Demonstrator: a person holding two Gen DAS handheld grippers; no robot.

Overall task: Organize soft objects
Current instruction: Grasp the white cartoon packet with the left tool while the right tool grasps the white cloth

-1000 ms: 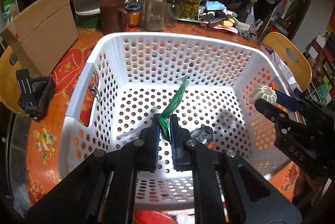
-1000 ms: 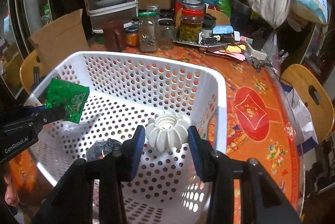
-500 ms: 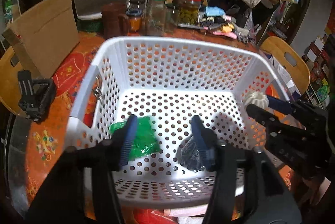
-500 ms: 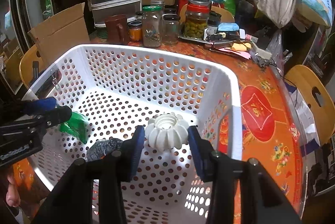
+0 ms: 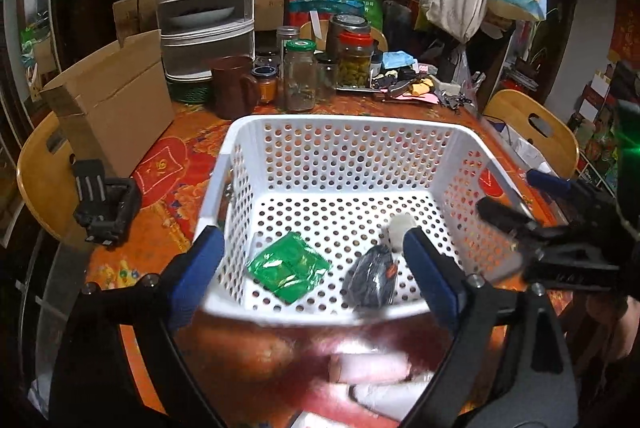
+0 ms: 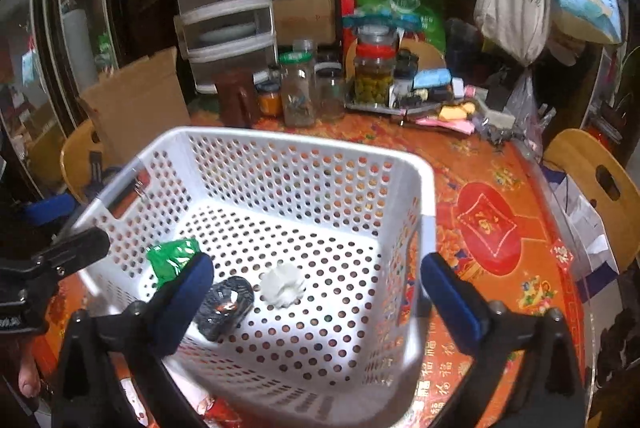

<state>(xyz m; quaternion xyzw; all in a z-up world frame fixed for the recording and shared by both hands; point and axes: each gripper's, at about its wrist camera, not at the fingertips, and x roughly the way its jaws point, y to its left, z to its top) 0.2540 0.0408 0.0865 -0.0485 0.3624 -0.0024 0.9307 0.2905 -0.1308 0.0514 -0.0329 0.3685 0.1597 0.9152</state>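
A white perforated basket (image 5: 344, 123) (image 6: 304, 143) stands on the orange table. On its floor lie a green foil packet (image 5: 289, 266) (image 6: 170, 258), a dark soft object (image 5: 372, 282) (image 6: 226, 306) and a white ridged soft object (image 5: 401, 228) (image 6: 283, 286). My left gripper (image 5: 312, 268) is open and empty above the basket's near rim. My right gripper (image 6: 316, 292) is open and empty above the basket's near right side; it also shows in the left wrist view (image 5: 516, 203).
Glass jars (image 5: 300, 75), a brown mug (image 5: 232, 91) and a cardboard box (image 5: 112, 107) stand behind the basket. A black holder (image 5: 106, 203) lies left of it. Wooden chairs (image 5: 528, 127) flank the table. Red and white items (image 5: 360, 368) lie blurred below the left gripper.
My left gripper opened and dropped the green packet into the basket, then drew back. My right gripper opened and let the white ridged object fall onto the basket floor.
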